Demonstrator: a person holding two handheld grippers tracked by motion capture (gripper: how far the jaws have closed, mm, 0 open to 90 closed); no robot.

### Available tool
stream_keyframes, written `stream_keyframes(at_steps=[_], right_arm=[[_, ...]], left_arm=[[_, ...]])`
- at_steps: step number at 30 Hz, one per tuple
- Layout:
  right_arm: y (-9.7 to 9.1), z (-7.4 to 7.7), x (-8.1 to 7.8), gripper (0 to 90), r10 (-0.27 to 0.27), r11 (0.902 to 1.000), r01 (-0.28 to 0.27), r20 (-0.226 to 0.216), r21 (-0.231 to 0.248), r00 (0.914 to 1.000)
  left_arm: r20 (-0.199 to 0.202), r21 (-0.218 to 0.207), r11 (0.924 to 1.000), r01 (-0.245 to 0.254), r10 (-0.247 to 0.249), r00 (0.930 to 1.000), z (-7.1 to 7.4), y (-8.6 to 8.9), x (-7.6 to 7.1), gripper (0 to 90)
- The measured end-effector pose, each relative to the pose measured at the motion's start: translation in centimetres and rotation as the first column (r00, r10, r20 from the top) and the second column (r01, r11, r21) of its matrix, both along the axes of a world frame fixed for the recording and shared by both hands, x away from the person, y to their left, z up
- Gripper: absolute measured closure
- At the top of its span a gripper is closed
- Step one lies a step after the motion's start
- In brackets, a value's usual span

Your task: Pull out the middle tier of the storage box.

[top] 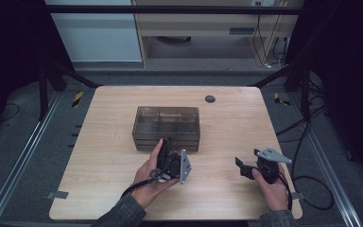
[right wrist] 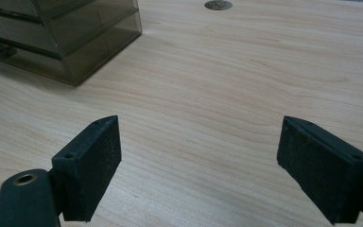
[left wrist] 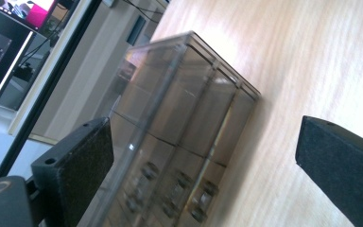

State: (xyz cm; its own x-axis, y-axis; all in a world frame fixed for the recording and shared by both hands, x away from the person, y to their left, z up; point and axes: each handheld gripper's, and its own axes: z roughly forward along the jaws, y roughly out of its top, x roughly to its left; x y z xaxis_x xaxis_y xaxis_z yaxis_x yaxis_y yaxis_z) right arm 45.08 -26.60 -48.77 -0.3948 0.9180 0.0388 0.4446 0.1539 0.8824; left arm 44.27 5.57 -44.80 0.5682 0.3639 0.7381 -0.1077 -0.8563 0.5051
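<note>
Drawer box (top: 167,126) of smoky clear plastic sits at the centre of the counter (top: 227,132), its small drawer pulls (left wrist: 176,185) facing the lower edge of the high view. It looks rigid, light and slick, likely to slide if a drawer is tugged without bracing, so a pull is the better hold. Left gripper (top: 167,144), wide open and empty, points at the box front. Right gripper (top: 246,166), also wide open and empty, hangs over bare wood at lower right, well apart.
</note>
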Motion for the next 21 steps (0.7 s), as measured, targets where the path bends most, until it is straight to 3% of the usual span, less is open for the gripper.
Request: stream_keyframes(at_steps=[3, 8, 10, 14, 15, 21], right_arm=[[0.0, 0.0, 0.1, 14.6, -0.002, 1.0000, 0.002, -0.006, 0.001, 1.0000], [-0.1, -0.1, 0.1, 14.6, 0.000, 1.0000, 0.000, -0.017, -0.001, 0.9999], [0.0, -0.1, 0.1, 14.6, 0.000, 1.0000, 0.000, -0.016, -0.002, 0.9999], [0.0, -0.1, 0.1, 14.6, 0.001, 1.0000, -0.001, -0.015, -0.003, 0.9999], [0.1, -0.2, 0.0, 14.6, 0.002, 1.0000, -0.003, -0.024, -0.006, 0.9997], [0.4, -0.1, 0.1, 14.7, 0.005, 0.9998, -0.005, -0.015, -0.021, 0.9999]], left_arm=[[-0.003, 0.024, 0.9996, -0.016, 0.016, 0.9999, -0.3, -0.3, -0.4, 12.5], [0.035, 0.067, 0.9976, -0.016, 0.014, 0.9993, -0.7, -0.5, -0.7, 15.8], [0.054, 0.107, 0.9942, -0.013, 0.007, 0.9985, -0.9, -0.6, -0.8, 17.9], [0.042, 0.123, 0.9924, -0.009, 0.004, 0.9991, -1.2, -0.6, -0.9, 22.4], [0.045, 0.150, 0.9886, -0.013, 0.006, 0.9990, -1.3, -0.6, -0.9, 32.7], [0.078, 0.193, 0.9808, -0.027, 0.012, 0.9969, -1.8, -0.6, -0.8, 34.6]])
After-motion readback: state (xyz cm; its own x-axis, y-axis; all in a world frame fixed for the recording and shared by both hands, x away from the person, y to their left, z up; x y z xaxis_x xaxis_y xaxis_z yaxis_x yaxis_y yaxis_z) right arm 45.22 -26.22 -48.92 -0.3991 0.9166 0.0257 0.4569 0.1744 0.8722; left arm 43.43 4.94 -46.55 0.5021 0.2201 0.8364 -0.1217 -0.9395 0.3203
